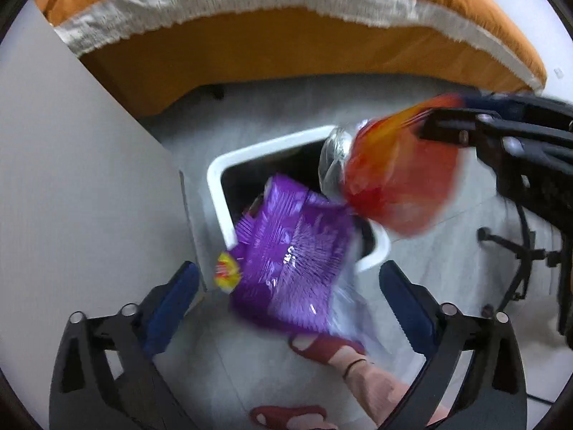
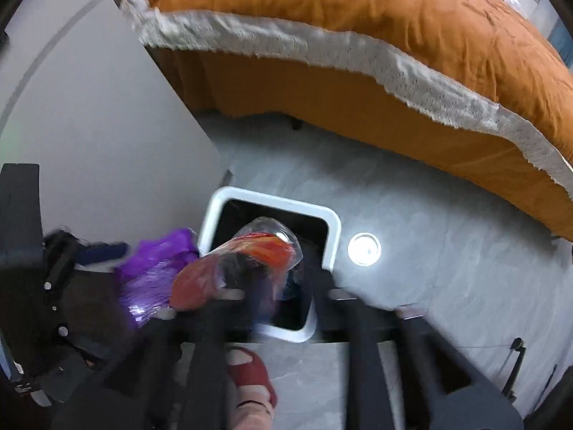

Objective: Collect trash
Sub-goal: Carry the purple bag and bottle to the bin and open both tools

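Observation:
A white-rimmed trash bin [image 1: 218, 175] with a dark inside stands on the grey floor, also in the right wrist view [image 2: 333, 229]. A purple snack bag [image 1: 293, 258] hangs blurred over the bin's near edge, between the spread fingers of my left gripper [image 1: 286, 297], which is open and not touching it. The bag also shows in the right wrist view [image 2: 154, 272]. My right gripper [image 1: 426, 122] holds a red-orange wrapper [image 1: 394, 186] with clear plastic above the bin; it shows close in the right wrist view [image 2: 250, 258]. The right gripper's jaws are blurred in its own view [image 2: 283, 286].
A bed with an orange cover and white fringe [image 2: 358, 53] runs behind the bin. A grey cabinet panel [image 1: 71, 179] stands left. The person's feet in red slippers [image 2: 250, 372] are near the bin. A round light reflection [image 2: 363, 249] lies on the floor. A black stand [image 1: 515, 258] is at right.

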Motion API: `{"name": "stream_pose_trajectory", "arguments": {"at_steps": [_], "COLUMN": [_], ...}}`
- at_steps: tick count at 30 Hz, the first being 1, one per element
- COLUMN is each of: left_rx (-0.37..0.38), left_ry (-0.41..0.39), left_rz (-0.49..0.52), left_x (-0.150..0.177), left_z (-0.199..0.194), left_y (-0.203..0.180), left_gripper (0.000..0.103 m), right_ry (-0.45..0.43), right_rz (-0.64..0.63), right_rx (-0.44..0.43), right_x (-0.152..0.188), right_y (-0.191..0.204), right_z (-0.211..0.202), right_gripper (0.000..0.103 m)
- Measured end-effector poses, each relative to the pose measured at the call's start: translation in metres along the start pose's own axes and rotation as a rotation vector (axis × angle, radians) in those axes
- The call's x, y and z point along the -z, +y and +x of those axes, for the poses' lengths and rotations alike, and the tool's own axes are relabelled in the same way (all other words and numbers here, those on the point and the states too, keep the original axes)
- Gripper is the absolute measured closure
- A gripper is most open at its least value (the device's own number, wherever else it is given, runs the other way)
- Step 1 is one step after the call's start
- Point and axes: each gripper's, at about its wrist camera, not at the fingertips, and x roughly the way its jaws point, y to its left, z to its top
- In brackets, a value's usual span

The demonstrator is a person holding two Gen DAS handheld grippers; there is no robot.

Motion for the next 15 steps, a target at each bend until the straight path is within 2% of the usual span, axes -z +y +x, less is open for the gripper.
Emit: {"name": "stream_pose_trajectory", "arguments": {"at_steps": [1,6,15], "left_rx": [-0.019,-0.036,-0.032], "left_ry": [0.016,0.013,-0.052], "left_rz": [0.009,0.038,0.012], "left_x": [0.001,0.001,-0.004], "left_z": [0.010,0.017,-0.036], "left_y": [-0.001,-0.006,-0.007], "left_gripper": [0.004,0.005,0.005], "right_ry": [0.003,0.040,-0.001], "right_rz": [-0.004,-0.009,-0.003], "right_rx": [0.020,0.035,0.018], "right_x": [0.001,0.006,0.000], "right_y": [-0.001,-0.006,0.001], "right_z": [0.006,0.017,-0.021], "right_gripper": [0.007,0.005,0.005]}}
